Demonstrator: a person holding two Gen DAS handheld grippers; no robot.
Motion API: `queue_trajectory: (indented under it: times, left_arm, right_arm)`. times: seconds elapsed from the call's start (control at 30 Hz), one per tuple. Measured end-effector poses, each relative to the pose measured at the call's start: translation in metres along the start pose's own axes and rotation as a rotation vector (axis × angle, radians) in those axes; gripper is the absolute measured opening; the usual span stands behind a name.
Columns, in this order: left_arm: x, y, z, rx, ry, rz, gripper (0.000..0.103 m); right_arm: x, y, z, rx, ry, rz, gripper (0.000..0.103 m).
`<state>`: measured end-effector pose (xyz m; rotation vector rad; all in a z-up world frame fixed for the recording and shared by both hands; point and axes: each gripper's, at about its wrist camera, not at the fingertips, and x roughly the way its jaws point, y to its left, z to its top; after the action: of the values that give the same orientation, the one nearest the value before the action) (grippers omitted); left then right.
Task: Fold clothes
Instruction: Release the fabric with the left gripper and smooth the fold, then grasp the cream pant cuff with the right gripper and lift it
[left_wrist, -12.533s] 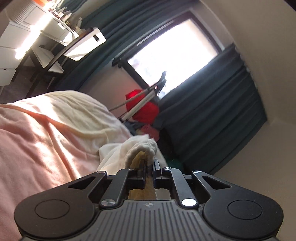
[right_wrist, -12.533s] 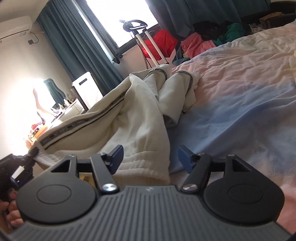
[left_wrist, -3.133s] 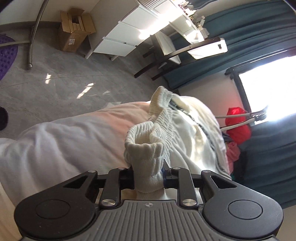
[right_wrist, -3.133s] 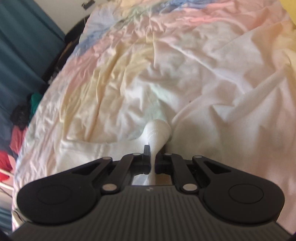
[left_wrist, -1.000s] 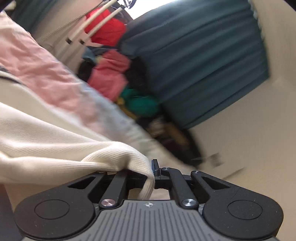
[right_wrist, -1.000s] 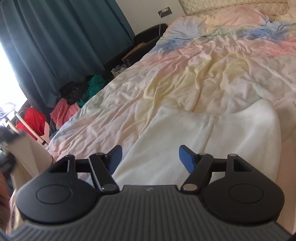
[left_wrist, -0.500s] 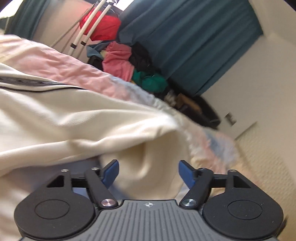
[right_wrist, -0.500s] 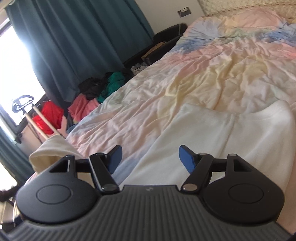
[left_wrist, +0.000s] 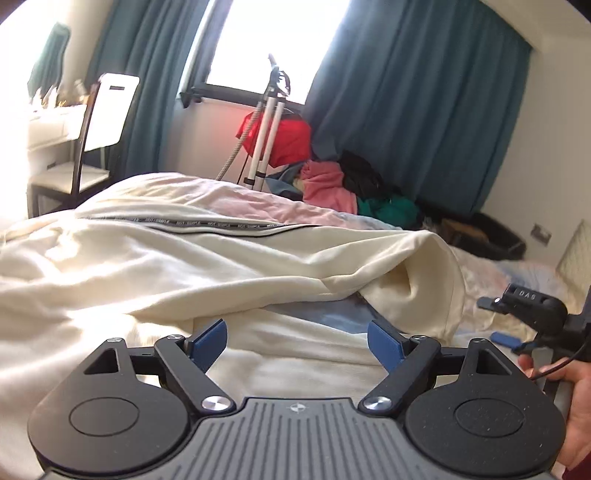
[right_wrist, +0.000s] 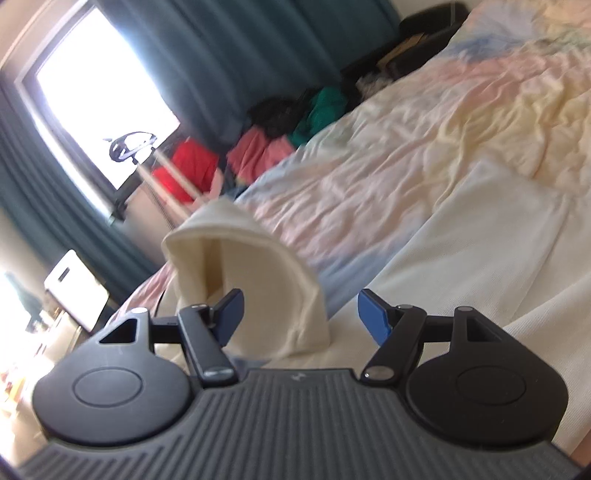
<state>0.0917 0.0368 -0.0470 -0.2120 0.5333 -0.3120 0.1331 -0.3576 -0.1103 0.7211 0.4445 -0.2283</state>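
Bedding (right_wrist: 461, 122) in pale pink, yellow and blue covers the bed and fills most of both views. Across it lies a cream garment (left_wrist: 192, 266) with a dark patterned stripe (left_wrist: 207, 223) running along its length; one open ribbed end (right_wrist: 251, 280) stands up like a tunnel mouth near the middle of the bed. A flat white ribbed piece (right_wrist: 491, 258) lies spread just beside that end, possibly part of the same garment, though the blurred right wrist view does not settle it. Teal curtains (left_wrist: 406, 110) flank a bright window, with a heap of red, pink and green clothes (left_wrist: 332, 181) on the floor below. The left gripper (left_wrist: 297, 341) hangs over the cream cloth, its jaws opening wide with nothing between the blue pads. The right gripper (right_wrist: 299, 310) also stands apart and empty, the ribbed end just beyond its left finger. A hand (left_wrist: 576, 406) shows at the left view's right edge.
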Motion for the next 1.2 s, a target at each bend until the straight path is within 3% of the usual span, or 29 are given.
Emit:
queue_trajectory:
  times: [0.13,0.33,0.47,0.63,0.67,0.7,0.8,0.87,0.93,1.03,1.17,1.2]
  left_arm:
    - [-0.003,0.004,-0.008,-0.003,0.016,0.013,0.085]
    - [0.011,0.004,-0.014,0.018,0.015,0.042,0.085]
    - [0.017,0.015,-0.01,-0.058,0.019,-0.019,0.085]
    - [0.023,0.029,-0.011,-0.08,0.019,0.002,0.086]
    - [0.025,0.033,-0.01,-0.099,0.027,0.001,0.086]
    - [0.026,0.037,-0.009,-0.123,0.035,-0.004,0.086]
    - [0.029,0.045,-0.008,-0.172,0.053,-0.005,0.086]
    - [0.031,0.045,-0.008,-0.177,0.063,0.007,0.086]
    - [0.031,0.044,-0.009,-0.168,0.063,0.013,0.086]
    - [0.03,0.041,-0.009,-0.153,0.06,0.017,0.086]
    - [0.029,0.04,-0.009,-0.149,0.063,0.013,0.086]
    - [0.029,0.04,-0.009,-0.148,0.064,0.011,0.086]
  right_arm:
    - [0.004,0.012,-0.003,-0.046,0.041,0.005,0.071]
    - [0.036,0.016,0.005,-0.117,0.093,-0.109,0.072]
    - [0.071,0.012,0.014,-0.128,0.13,-0.035,0.071]
    - [0.119,0.015,0.021,-0.133,0.197,0.021,0.07]
    - [0.126,0.019,0.021,-0.172,0.215,0.026,0.067]
    - [0.132,0.022,0.021,-0.212,0.232,0.03,0.057]
    - [0.14,0.044,0.026,-0.417,0.259,-0.087,0.012]
    - [0.139,0.055,0.039,-0.54,0.25,-0.185,0.008]
    - [0.134,0.065,0.057,-0.647,0.193,-0.285,0.008]
    - [0.119,0.082,0.09,-0.86,0.011,-0.452,0.008]
    - [0.094,0.106,0.086,-1.217,-0.313,-0.559,0.008]
    - [0.091,0.103,0.072,-1.315,-0.404,-0.585,0.008]
